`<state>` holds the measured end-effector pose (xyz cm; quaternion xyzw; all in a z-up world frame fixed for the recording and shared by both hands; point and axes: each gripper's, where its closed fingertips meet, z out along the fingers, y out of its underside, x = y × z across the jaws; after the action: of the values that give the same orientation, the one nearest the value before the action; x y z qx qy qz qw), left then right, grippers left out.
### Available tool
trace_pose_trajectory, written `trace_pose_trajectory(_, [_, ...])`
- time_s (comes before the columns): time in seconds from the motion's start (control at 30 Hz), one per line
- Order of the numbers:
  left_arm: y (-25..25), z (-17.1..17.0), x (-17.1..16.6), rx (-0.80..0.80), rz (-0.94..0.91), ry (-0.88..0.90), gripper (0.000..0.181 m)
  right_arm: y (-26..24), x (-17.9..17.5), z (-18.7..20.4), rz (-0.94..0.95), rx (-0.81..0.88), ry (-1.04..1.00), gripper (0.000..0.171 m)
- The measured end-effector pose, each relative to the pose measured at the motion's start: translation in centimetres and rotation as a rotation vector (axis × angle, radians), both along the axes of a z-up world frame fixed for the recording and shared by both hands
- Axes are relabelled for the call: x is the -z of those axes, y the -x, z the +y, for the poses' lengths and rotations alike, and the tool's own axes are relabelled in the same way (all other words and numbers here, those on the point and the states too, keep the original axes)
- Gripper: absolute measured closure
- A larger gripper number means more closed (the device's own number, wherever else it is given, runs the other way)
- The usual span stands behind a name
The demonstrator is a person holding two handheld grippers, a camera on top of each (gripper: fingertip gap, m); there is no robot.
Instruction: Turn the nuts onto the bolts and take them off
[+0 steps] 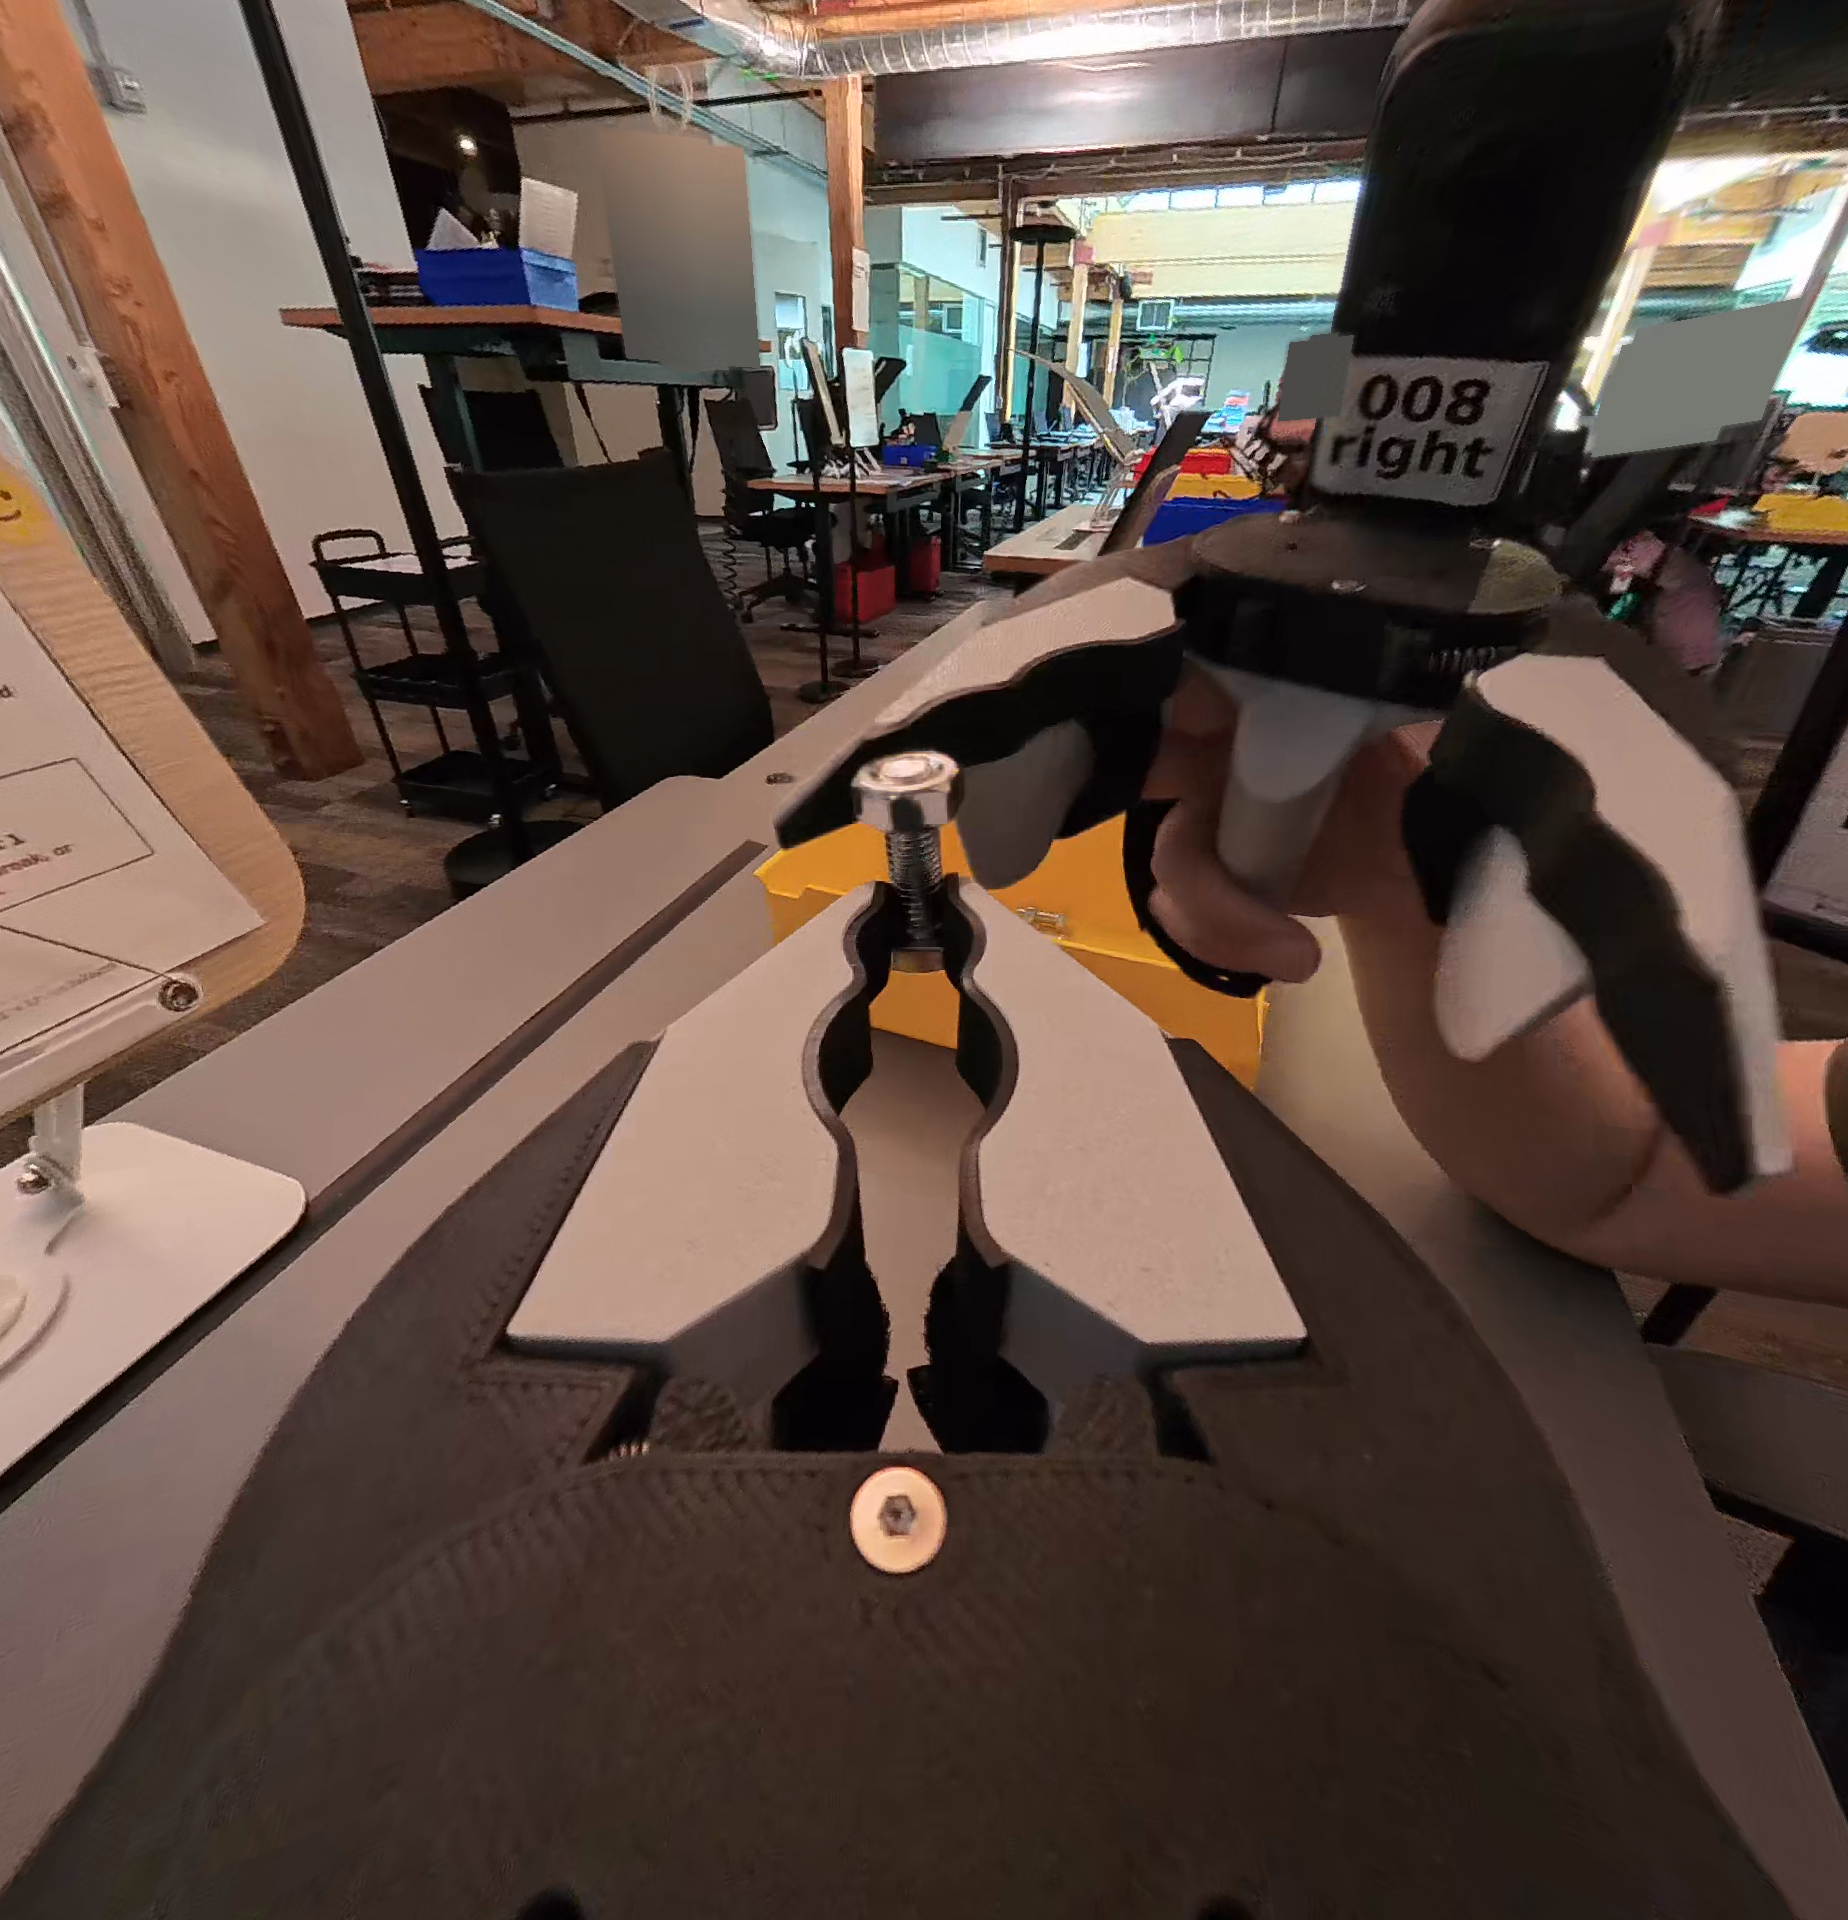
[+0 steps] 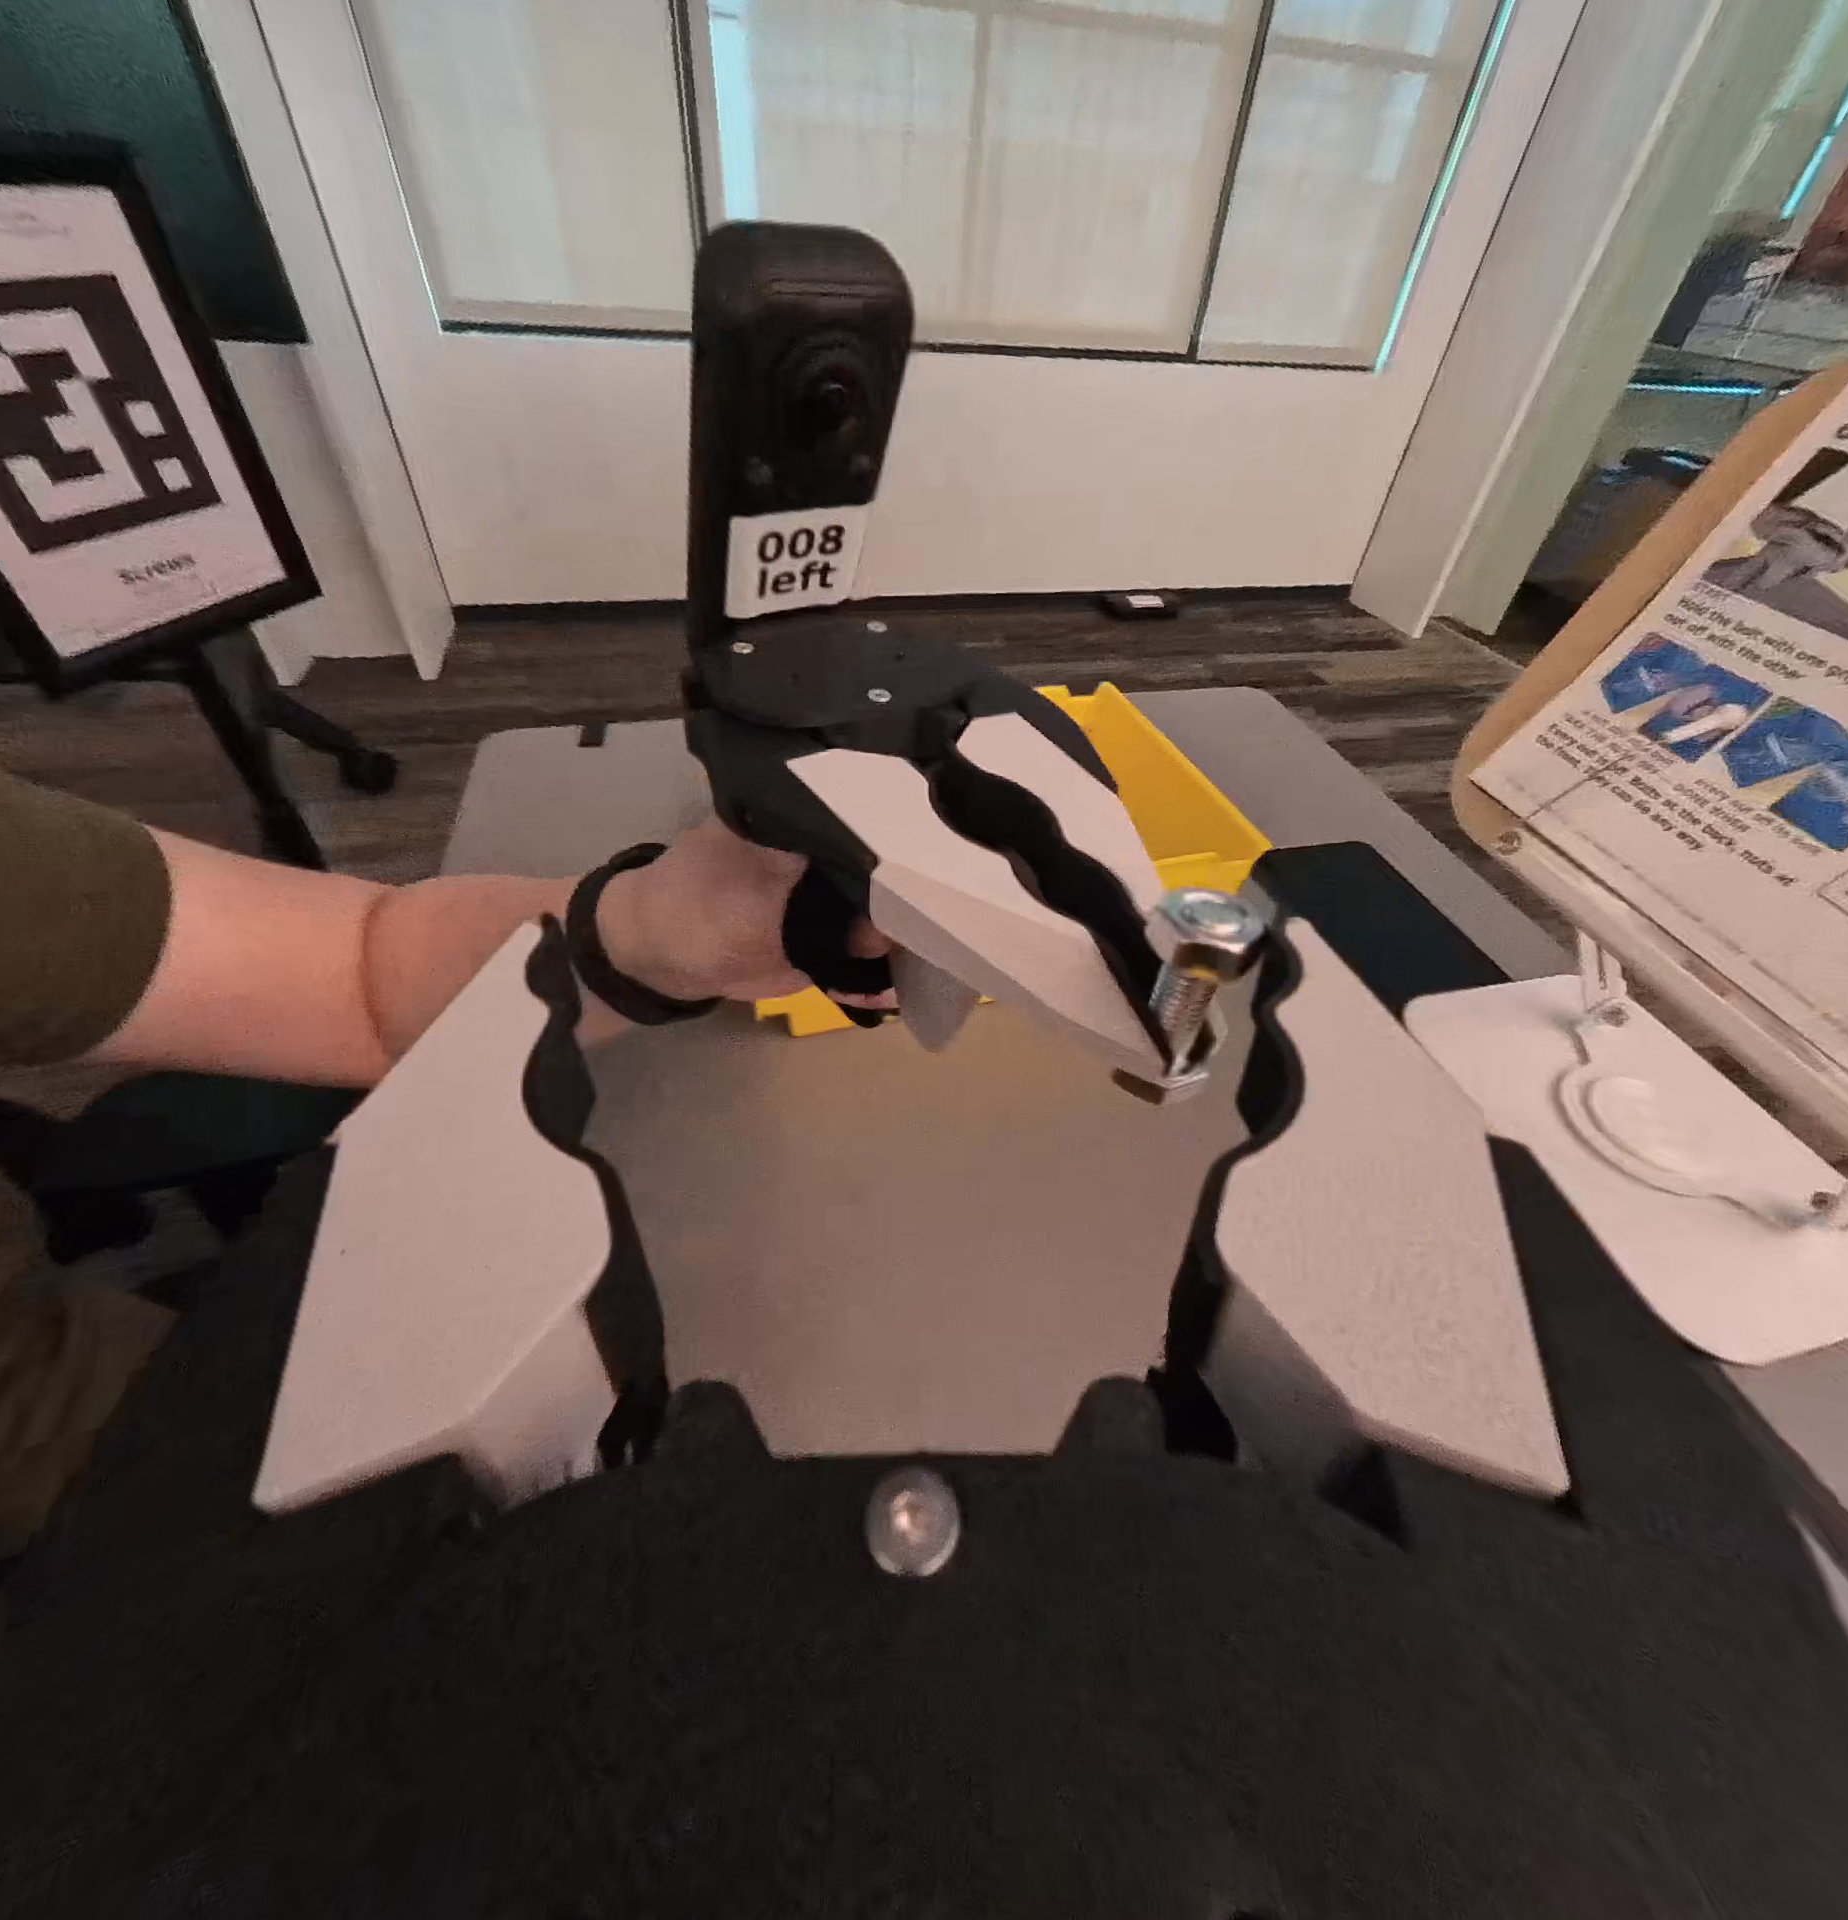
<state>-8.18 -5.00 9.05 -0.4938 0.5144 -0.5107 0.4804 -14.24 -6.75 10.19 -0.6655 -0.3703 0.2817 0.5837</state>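
My left gripper (image 1: 915, 914) is shut on a silver bolt (image 1: 915, 878) and holds it upright by its lower end, above the grey table (image 1: 463, 997). A silver hex nut (image 1: 906, 792) sits at the top end of the threads. My right gripper (image 2: 909, 956) is wide open and empty. One of its fingertips (image 2: 1275, 940) is right next to the nut (image 2: 1206, 930); I cannot tell if they touch. The other finger stands far off to the side. The left gripper (image 2: 1174, 1060) with the bolt (image 2: 1185, 997) shows in the right wrist view.
A yellow bin (image 1: 1096, 966) with loose hardware stands on the table behind the grippers, also in the right wrist view (image 2: 1169, 800). An instruction board on a white stand (image 2: 1678, 748) is beside it. A black flat object (image 2: 1367, 914) lies near the stand.
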Motion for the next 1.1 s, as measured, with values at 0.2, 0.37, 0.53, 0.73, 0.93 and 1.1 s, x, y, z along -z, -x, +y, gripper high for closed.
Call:
trace_pose_trajectory(0.2, [1.5,2.0,-1.1,-0.08,-0.027,0.021,0.175,-0.1,-1.6,-3.3,-0.012,-0.079,-0.02,0.063])
trace_pose_trajectory(0.37, [0.6,0.0,-0.8,-0.004,-0.005,0.02,0.174,-1.4,-1.2,-0.3,-0.013,0.07,-0.056,0.051])
trace_pose_trajectory(0.53, [0.3,-0.5,-0.7,0.001,-0.001,0.015,0.174,0.1,-0.1,-1.0,-0.04,-0.003,-0.005,0.045])
trace_pose_trajectory(0.73, [1.2,0.6,-1.4,-0.031,-0.017,0.042,0.174,-1.0,-2.2,-3.0,0.022,-0.022,-0.007,0.07])
trace_pose_trajectory(0.93, [0.1,-1.3,-0.7,0.009,0.02,0.009,0.174,-0.4,-0.5,-0.6,-0.02,0.022,-0.017,0.059])
trace_pose_trajectory(1.1, [1.3,1.0,-1.5,-0.047,-0.035,0.062,0.174,-0.6,-0.6,-2.8,-0.112,-0.028,-0.047,0.079])
